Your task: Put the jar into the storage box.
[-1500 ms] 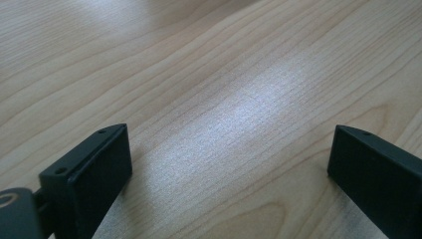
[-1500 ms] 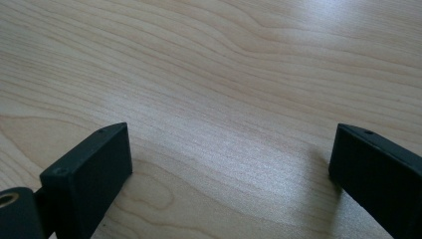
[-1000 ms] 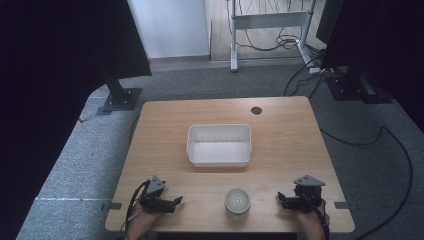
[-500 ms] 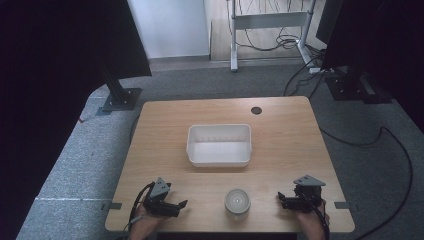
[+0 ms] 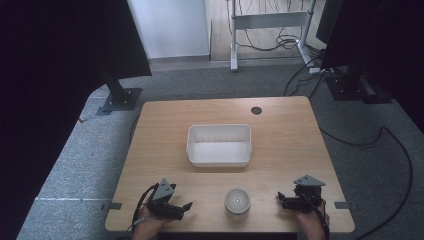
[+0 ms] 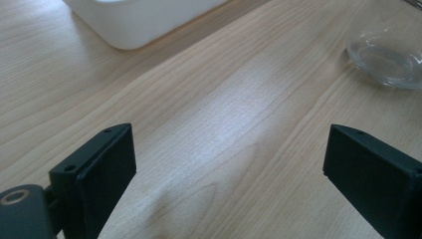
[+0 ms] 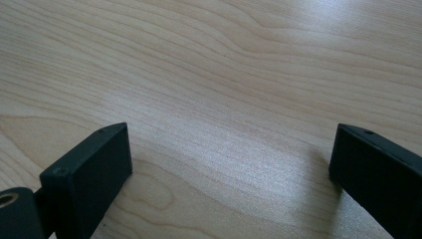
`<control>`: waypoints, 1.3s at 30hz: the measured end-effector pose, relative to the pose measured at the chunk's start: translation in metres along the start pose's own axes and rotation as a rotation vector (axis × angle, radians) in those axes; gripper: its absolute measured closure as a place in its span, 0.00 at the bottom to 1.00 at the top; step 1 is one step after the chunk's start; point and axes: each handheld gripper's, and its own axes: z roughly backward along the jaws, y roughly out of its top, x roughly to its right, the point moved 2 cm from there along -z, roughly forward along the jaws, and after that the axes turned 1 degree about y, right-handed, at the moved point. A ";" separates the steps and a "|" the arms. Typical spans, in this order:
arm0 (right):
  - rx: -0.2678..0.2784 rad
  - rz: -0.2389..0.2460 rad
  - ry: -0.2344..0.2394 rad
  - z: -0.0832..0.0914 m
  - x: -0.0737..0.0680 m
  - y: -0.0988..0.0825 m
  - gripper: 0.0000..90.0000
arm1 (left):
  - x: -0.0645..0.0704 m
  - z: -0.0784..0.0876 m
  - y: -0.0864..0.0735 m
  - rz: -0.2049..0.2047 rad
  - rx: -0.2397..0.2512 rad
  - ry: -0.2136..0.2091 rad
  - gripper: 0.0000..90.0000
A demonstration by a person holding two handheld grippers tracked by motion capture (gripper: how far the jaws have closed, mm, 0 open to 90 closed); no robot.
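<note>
A: Biggest risk: the glass jar (image 5: 237, 202) sits right at the near edge of the wooden table (image 5: 280, 130), between the two grippers. It looks clear and smooth, so I'd expect it to slip in a grab off its middle, or get knocked toward the person and off the table.

B: Gripper state?

A: Left gripper (image 5: 186, 206) has jaws spread wide, nothing between them, low over the wood and aimed at the jar; in the left gripper view the jar's base (image 6: 385, 55) is off to one side, not between the jaws. Right gripper (image 5: 280, 200) is also wide and empty, near the jar's other side.

B: So a misaligned close is the second risk.

A: Yes. One jaw could hit glass first and shove it.

B: White bin (image 5: 219, 145)?

A: Mid-table, empty, well apart from the jar. Its thin rim could catch the jar if it's carried over low.

B: Surface, room?

A: Pale wood grain, bare, a round cable hole (image 5: 256, 110) at the far edge. Grey carpet (image 5: 80, 160), dark panels either side, loose cables (image 5: 395, 145) on the floor.
</note>
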 end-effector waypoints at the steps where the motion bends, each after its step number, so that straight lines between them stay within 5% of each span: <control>1: 0.000 0.000 0.000 0.000 0.000 0.000 0.03 | 0.001 -0.001 0.000 -0.002 -0.001 -0.002 0.06; 26: 0.000 0.003 0.004 0.000 0.000 0.000 0.03 | 0.051 -0.017 0.029 -0.121 0.028 -0.141 0.03; 39: 0.000 0.004 0.004 0.000 0.000 0.000 0.03 | 0.071 -0.029 0.042 -0.149 0.044 -0.194 0.01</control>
